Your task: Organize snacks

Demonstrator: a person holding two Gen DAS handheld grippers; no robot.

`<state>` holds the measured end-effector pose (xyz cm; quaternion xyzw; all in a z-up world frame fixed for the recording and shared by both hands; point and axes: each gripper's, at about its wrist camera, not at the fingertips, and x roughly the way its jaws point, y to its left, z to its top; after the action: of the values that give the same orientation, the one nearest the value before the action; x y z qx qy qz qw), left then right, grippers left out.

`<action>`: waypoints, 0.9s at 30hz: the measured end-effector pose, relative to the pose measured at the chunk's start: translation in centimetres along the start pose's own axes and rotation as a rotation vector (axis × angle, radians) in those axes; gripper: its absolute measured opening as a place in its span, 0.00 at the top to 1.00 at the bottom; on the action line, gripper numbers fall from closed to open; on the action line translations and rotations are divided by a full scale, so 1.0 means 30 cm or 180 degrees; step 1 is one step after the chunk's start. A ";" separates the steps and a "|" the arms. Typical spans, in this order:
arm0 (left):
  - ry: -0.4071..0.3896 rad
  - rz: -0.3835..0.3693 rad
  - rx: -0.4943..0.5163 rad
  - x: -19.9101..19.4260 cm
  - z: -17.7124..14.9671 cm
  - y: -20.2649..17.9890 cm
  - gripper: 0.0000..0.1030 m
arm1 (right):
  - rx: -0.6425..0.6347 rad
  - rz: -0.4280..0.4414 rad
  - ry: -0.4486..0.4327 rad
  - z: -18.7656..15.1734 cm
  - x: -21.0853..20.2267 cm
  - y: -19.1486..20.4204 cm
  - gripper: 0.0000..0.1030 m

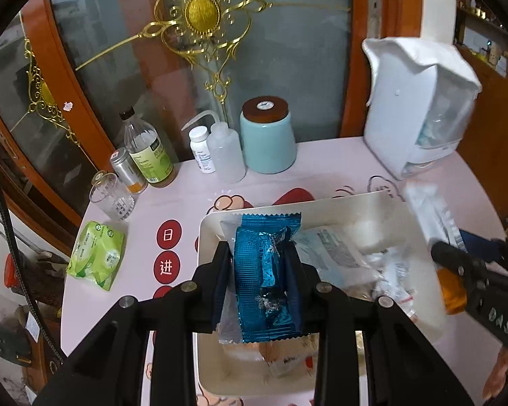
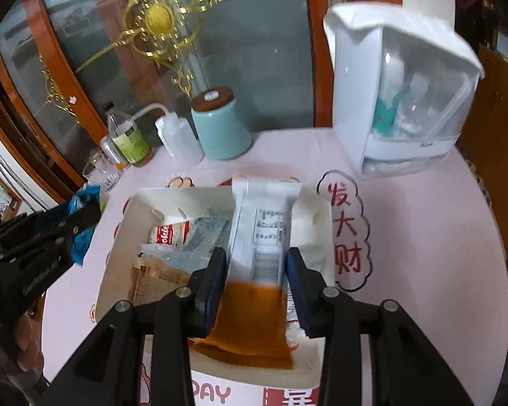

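My left gripper (image 1: 259, 253) is shut on a blue foil snack packet (image 1: 266, 270) and holds it above the white tray (image 1: 372, 203). The tray holds several clear and white snack packets (image 1: 338, 253). My right gripper (image 2: 255, 260) is shut on a white and orange snack packet (image 2: 257, 237) and holds it over the same tray (image 2: 145, 203), above the packets inside (image 2: 186, 237). Each gripper shows at the edge of the other's view: the right gripper (image 1: 464, 264) and the left gripper (image 2: 67, 226).
A green wipes pack (image 1: 96, 258) lies at the table's left. Bottles (image 1: 149, 149), a glass (image 1: 113, 198), a squeeze bottle (image 1: 225, 152) and a teal jar (image 1: 267, 135) stand at the back. A white plastic container (image 1: 420, 111) stands back right, by a glass door.
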<state>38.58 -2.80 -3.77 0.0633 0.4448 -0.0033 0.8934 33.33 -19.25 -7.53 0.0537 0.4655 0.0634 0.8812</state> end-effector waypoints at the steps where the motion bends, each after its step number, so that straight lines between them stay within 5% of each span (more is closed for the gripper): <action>1: 0.0039 0.0009 0.0002 0.032 0.011 -0.002 0.66 | 0.0008 -0.0001 0.0050 0.002 0.023 0.000 0.61; 2: 0.0089 0.0005 0.0000 0.060 0.018 -0.003 0.61 | 0.0020 0.0011 0.0096 0.003 0.041 -0.002 0.60; 4: 0.0190 0.0021 -0.0054 0.109 0.029 -0.001 0.27 | 0.0069 0.0025 0.0161 0.002 0.064 -0.004 0.56; 5: 0.0205 0.0002 -0.0089 0.122 0.030 0.003 0.22 | 0.0094 0.0045 0.0185 -0.001 0.073 -0.005 0.56; 12: 0.0239 -0.0131 -0.0235 0.134 0.009 0.019 0.22 | 0.0109 0.0081 0.0224 -0.024 0.081 0.002 0.55; 27: 0.0123 -0.0243 -0.0292 -0.066 -0.092 0.063 0.22 | 0.0007 0.0104 0.0106 -0.096 -0.081 0.078 0.55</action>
<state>35.29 -0.71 -3.63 0.0054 0.4637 -0.0158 0.8859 29.46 -17.22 -6.82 0.0612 0.4792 0.0781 0.8721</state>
